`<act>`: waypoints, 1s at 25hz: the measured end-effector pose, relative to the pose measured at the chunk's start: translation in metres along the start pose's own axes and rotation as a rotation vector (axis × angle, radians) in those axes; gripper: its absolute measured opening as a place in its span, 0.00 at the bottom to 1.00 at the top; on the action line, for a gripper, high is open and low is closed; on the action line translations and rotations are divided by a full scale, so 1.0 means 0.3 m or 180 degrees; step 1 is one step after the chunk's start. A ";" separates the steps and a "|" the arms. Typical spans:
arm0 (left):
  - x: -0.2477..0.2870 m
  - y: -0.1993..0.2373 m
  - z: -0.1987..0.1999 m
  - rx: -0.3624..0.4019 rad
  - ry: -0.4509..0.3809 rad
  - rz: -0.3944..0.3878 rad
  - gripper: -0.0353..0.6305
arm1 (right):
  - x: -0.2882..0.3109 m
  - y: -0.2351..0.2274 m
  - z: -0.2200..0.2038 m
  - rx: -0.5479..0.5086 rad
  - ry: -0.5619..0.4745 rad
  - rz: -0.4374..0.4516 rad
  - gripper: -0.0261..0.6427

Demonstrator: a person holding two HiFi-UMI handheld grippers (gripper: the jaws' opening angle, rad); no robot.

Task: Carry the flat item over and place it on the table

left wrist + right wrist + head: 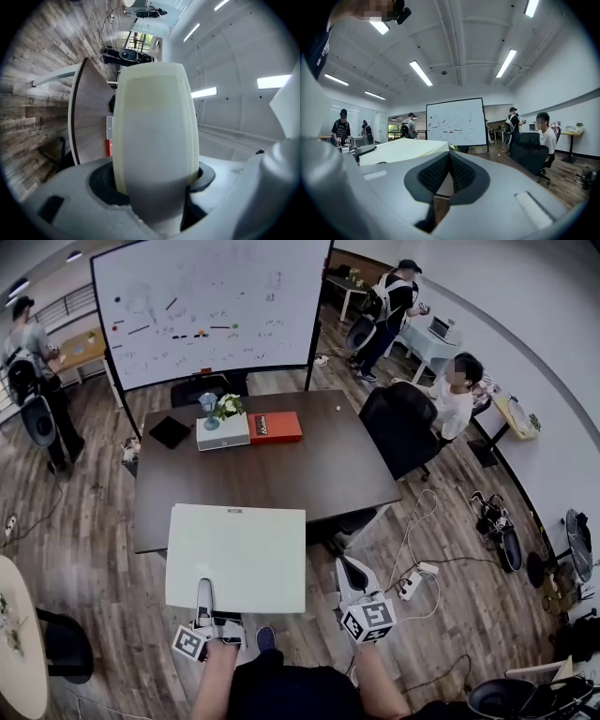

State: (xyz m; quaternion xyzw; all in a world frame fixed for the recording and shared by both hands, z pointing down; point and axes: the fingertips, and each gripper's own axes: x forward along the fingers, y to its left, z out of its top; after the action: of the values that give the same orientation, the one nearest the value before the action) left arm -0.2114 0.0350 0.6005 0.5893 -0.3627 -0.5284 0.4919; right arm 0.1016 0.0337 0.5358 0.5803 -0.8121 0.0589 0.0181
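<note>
The left gripper (203, 594) is clamped on the near edge of the flat white board (236, 557), its 2 jaws closed over the panel's thickness; in the left gripper view the board's pale edge (154, 140) fills the gap between them. The board lies roughly level and stretches forward from that gripper, so its far edge overlaps the near edge of the dark table (314, 474) in the head view, while most of it hangs over the wood floor on the person's side. Whether that far edge already touches the tabletop cannot be told. The hold sits left of the middle of the near edge, so the board's right half is unsupported. The right gripper (351, 574) hovers just beside the board's near right corner, apart from it, with its jaws together on nothing. The remaining move appears to run straight ahead: push the board farther over the table, then lower it. The near half of the tabletop is bare, and the red box (275, 427) and the white box with flowers (222, 432) stand well beyond it.
</note>
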 end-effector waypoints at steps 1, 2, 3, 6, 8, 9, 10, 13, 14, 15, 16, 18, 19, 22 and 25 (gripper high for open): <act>0.038 0.008 0.018 0.0004 0.0016 -0.0006 0.48 | 0.037 -0.002 0.008 0.0008 -0.0013 -0.0013 0.05; 0.074 0.017 0.035 0.0005 0.0031 -0.0008 0.48 | 0.071 -0.003 0.013 0.0020 -0.0023 -0.0027 0.05; 0.108 0.026 0.051 0.0002 0.0046 -0.0009 0.48 | 0.101 -0.005 0.017 0.0030 -0.0031 -0.0042 0.05; 0.195 0.047 0.078 -0.0030 0.0086 -0.0012 0.48 | 0.169 -0.016 0.031 0.0027 -0.0042 -0.0091 0.05; 0.237 0.058 0.084 -0.0043 0.0115 0.0001 0.48 | 0.196 -0.029 0.037 0.0025 -0.0033 -0.0130 0.05; 0.254 0.063 0.086 -0.0044 0.0135 0.0005 0.48 | 0.208 -0.035 0.038 0.0031 -0.0030 -0.0151 0.05; 0.271 0.070 0.088 -0.0045 0.0155 0.0006 0.48 | 0.219 -0.041 0.040 0.0040 -0.0029 -0.0170 0.06; 0.317 0.103 0.085 -0.0088 0.0185 0.0039 0.48 | 0.259 -0.061 0.041 0.0064 -0.0026 -0.0218 0.05; 0.328 0.118 0.078 -0.0113 0.0191 0.0067 0.48 | 0.274 -0.068 0.039 0.0068 -0.0021 -0.0228 0.05; 0.337 0.134 0.073 -0.0130 0.0201 0.0096 0.48 | 0.290 -0.073 0.035 0.0069 -0.0013 -0.0235 0.05; 0.345 0.151 0.069 -0.0141 0.0216 0.0122 0.47 | 0.307 -0.078 0.031 0.0071 -0.0005 -0.0238 0.05; 0.368 0.181 0.068 -0.0154 0.0239 0.0157 0.48 | 0.345 -0.086 0.029 0.0072 0.0005 -0.0235 0.05; 0.384 0.194 0.071 -0.0157 0.0239 0.0168 0.48 | 0.364 -0.090 0.033 0.0064 0.0000 -0.0226 0.05; 0.442 0.217 0.078 -0.0168 0.0196 0.0160 0.47 | 0.423 -0.120 0.051 0.0023 -0.0026 -0.0195 0.05; 0.501 0.228 0.086 -0.0141 0.0146 0.0138 0.48 | 0.484 -0.170 0.057 0.0050 -0.0033 -0.0194 0.05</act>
State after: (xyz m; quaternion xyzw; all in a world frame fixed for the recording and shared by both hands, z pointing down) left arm -0.2035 -0.1299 0.6275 0.5822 -0.3522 -0.5118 0.5245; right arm 0.1030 -0.1211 0.5369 0.6051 -0.7937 0.0617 0.0110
